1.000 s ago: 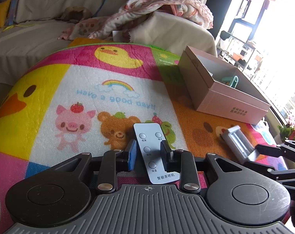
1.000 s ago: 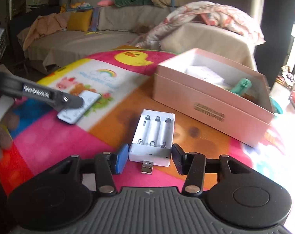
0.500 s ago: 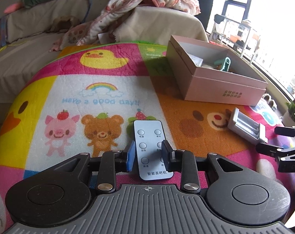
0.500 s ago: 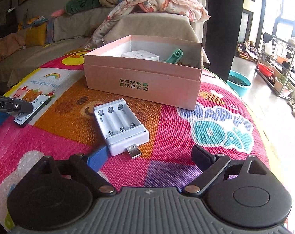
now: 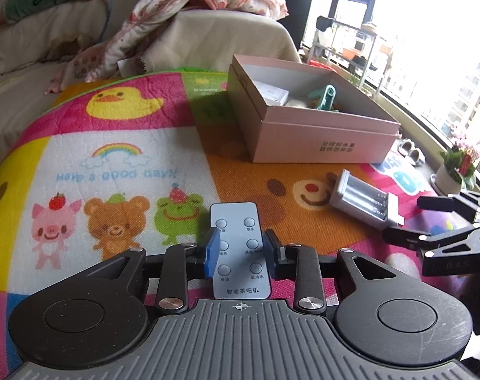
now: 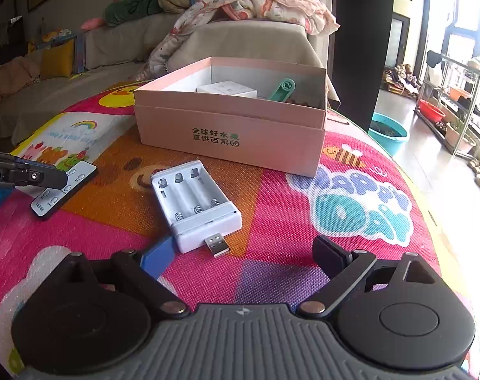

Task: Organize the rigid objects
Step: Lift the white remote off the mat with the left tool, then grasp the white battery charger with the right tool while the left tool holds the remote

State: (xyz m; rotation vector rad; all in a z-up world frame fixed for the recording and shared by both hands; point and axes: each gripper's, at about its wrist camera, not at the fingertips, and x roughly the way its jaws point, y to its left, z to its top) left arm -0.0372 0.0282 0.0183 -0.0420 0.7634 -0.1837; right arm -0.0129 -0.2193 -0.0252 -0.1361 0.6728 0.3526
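Note:
My left gripper (image 5: 240, 251) is shut on a thin grey remote control (image 5: 238, 240), its pads on the remote's two long edges, just above the colourful play mat; the remote also shows in the right wrist view (image 6: 64, 186). A white battery charger (image 6: 195, 202) with a USB plug lies on the mat in front of my right gripper (image 6: 243, 253), which is open and empty, its blue pad close to the charger's near corner. The charger also shows in the left wrist view (image 5: 365, 199). An open pink box (image 6: 230, 129) stands behind it, holding a white item and a green tool.
The play mat (image 5: 119, 164) covers a rounded table. A sofa with a blanket (image 6: 246, 3) lies behind. To the right are a teal basin (image 6: 388, 131), metal shelves (image 6: 455, 95) and a potted plant (image 5: 458, 164) by the window.
The right gripper has opened wide and drawn back from the charger, swinging round to its right. The left gripper has shut on the remote and raised it slightly.

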